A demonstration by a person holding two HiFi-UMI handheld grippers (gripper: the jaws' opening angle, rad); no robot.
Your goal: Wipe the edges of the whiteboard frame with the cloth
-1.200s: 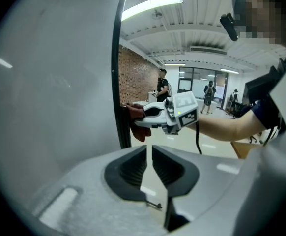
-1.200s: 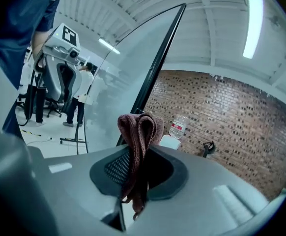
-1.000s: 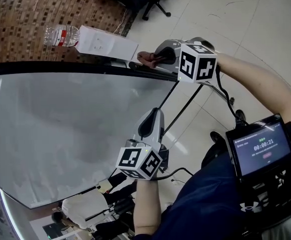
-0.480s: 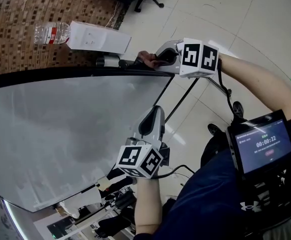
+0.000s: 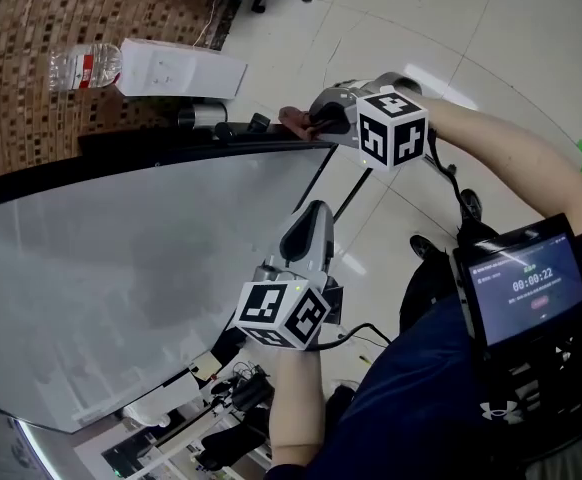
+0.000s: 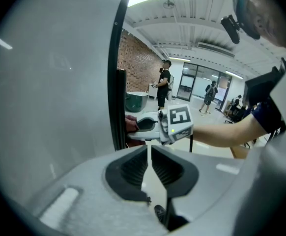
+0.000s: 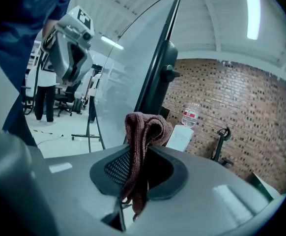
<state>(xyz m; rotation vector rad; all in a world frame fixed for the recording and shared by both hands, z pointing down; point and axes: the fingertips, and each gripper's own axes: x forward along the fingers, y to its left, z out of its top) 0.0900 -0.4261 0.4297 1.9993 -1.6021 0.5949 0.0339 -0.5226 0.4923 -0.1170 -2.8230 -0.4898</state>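
Looking through the head view, I see the right gripper (image 5: 306,120) at the far corner of the whiteboard frame (image 5: 151,153), and the cloth (image 5: 293,120) is only a small dark red lump there. The right gripper view shows more: the fingers are clamped on the cloth, which is knitted and reddish brown, folded in a loop above the pads, with its loose end hanging below them. In the left gripper view the cloth sits directly beside the black frame edge; whether it touches I cannot tell. That view also shows the left gripper (image 6: 149,154): its fingers are closed to a thin slit with nothing between them. The head view places it at the board's side edge, nearer to me than the right gripper.
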